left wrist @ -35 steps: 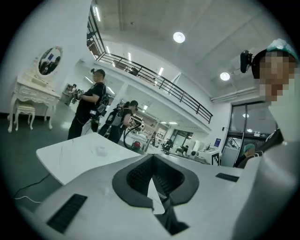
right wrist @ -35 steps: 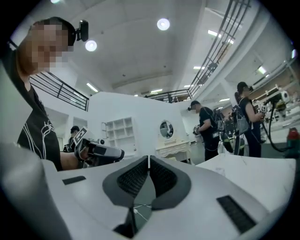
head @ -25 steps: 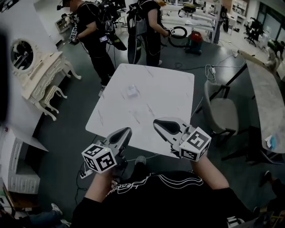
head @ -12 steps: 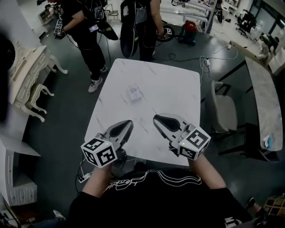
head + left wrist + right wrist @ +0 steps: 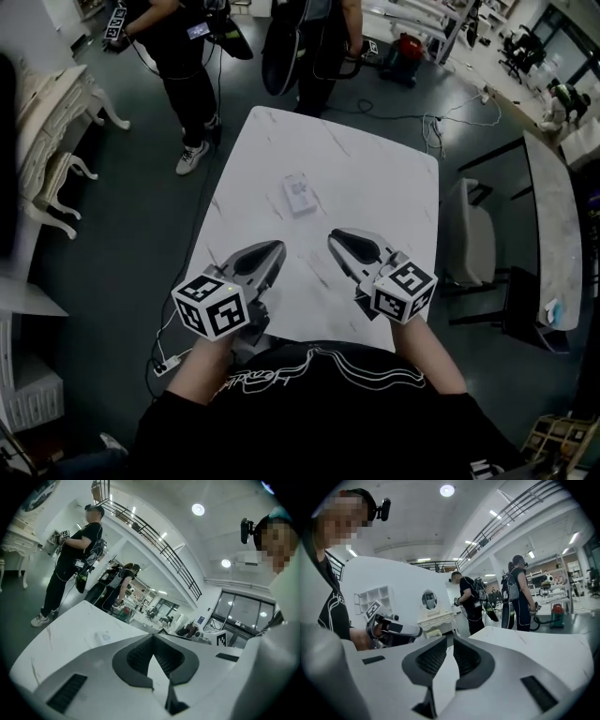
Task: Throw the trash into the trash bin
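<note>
Head view: trash, a small white packet, lies flat mid-table, ahead of both grippers' tips and clear of them. Left gripper and right gripper hang over the near edge.
Left gripper view: jaws together, empty; trash faint on the tabletop beyond, off to the left.
Right gripper view: jaws together, nothing between them.

I hold both grippers out ahead of my chest, side by side and apart, aimed away from me and tipped only slightly downward. My left gripper has its jaws together, tips touching, with nothing between them. Its marker cube sits just ahead of my left hand. My right gripper is likewise closed and empty, gripped by my right hand. The two converge a little at the tips. My forearms reach forward.
</note>
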`<state>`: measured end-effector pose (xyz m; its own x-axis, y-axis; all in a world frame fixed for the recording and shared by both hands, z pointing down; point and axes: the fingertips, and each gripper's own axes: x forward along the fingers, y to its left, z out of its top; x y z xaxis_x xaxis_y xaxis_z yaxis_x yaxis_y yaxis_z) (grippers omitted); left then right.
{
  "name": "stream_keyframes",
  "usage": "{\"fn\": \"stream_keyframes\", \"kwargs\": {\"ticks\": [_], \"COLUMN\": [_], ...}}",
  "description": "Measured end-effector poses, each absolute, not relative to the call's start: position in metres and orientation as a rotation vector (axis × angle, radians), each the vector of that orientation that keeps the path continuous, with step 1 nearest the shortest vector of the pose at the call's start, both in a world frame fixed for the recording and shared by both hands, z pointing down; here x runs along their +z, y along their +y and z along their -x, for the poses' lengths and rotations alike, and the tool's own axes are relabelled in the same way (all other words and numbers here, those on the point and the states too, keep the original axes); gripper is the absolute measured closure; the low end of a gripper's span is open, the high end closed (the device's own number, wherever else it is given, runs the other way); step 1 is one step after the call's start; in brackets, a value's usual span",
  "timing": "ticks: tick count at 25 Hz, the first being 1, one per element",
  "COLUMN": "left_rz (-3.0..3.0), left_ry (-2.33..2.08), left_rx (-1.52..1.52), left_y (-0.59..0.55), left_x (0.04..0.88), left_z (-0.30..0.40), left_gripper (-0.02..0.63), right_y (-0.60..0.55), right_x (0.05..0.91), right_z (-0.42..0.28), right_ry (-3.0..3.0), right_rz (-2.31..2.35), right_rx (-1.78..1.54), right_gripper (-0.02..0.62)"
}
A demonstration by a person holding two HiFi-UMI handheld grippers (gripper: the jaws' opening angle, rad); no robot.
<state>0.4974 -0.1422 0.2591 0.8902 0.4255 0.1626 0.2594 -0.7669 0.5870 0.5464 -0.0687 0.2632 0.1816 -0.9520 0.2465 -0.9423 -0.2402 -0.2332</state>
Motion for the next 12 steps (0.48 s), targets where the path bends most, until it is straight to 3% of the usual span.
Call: {"fn": "stream_keyframes", "kwargs": {"ticks": [8, 12], "left_rz": [-2.420, -2.397], "left_ry": [0.468, 0.466], "left_rx": [0.456, 0.500], "left_y": [-0.152, -0.158], "left_x": [0.293, 0.312], "left_z": [-0.517, -0.518], "left_gripper": [0.601, 0.600], "right_y": [-0.090, -0.108], "right_x": [0.328, 0.370], "right_z": [-0.597, -0.618], "right_ry": [1.809, 1.780], "right_rz": [2.464, 2.628], "right_rx": [-0.719, -0.773], "right_gripper": [0.331, 0.290]}}
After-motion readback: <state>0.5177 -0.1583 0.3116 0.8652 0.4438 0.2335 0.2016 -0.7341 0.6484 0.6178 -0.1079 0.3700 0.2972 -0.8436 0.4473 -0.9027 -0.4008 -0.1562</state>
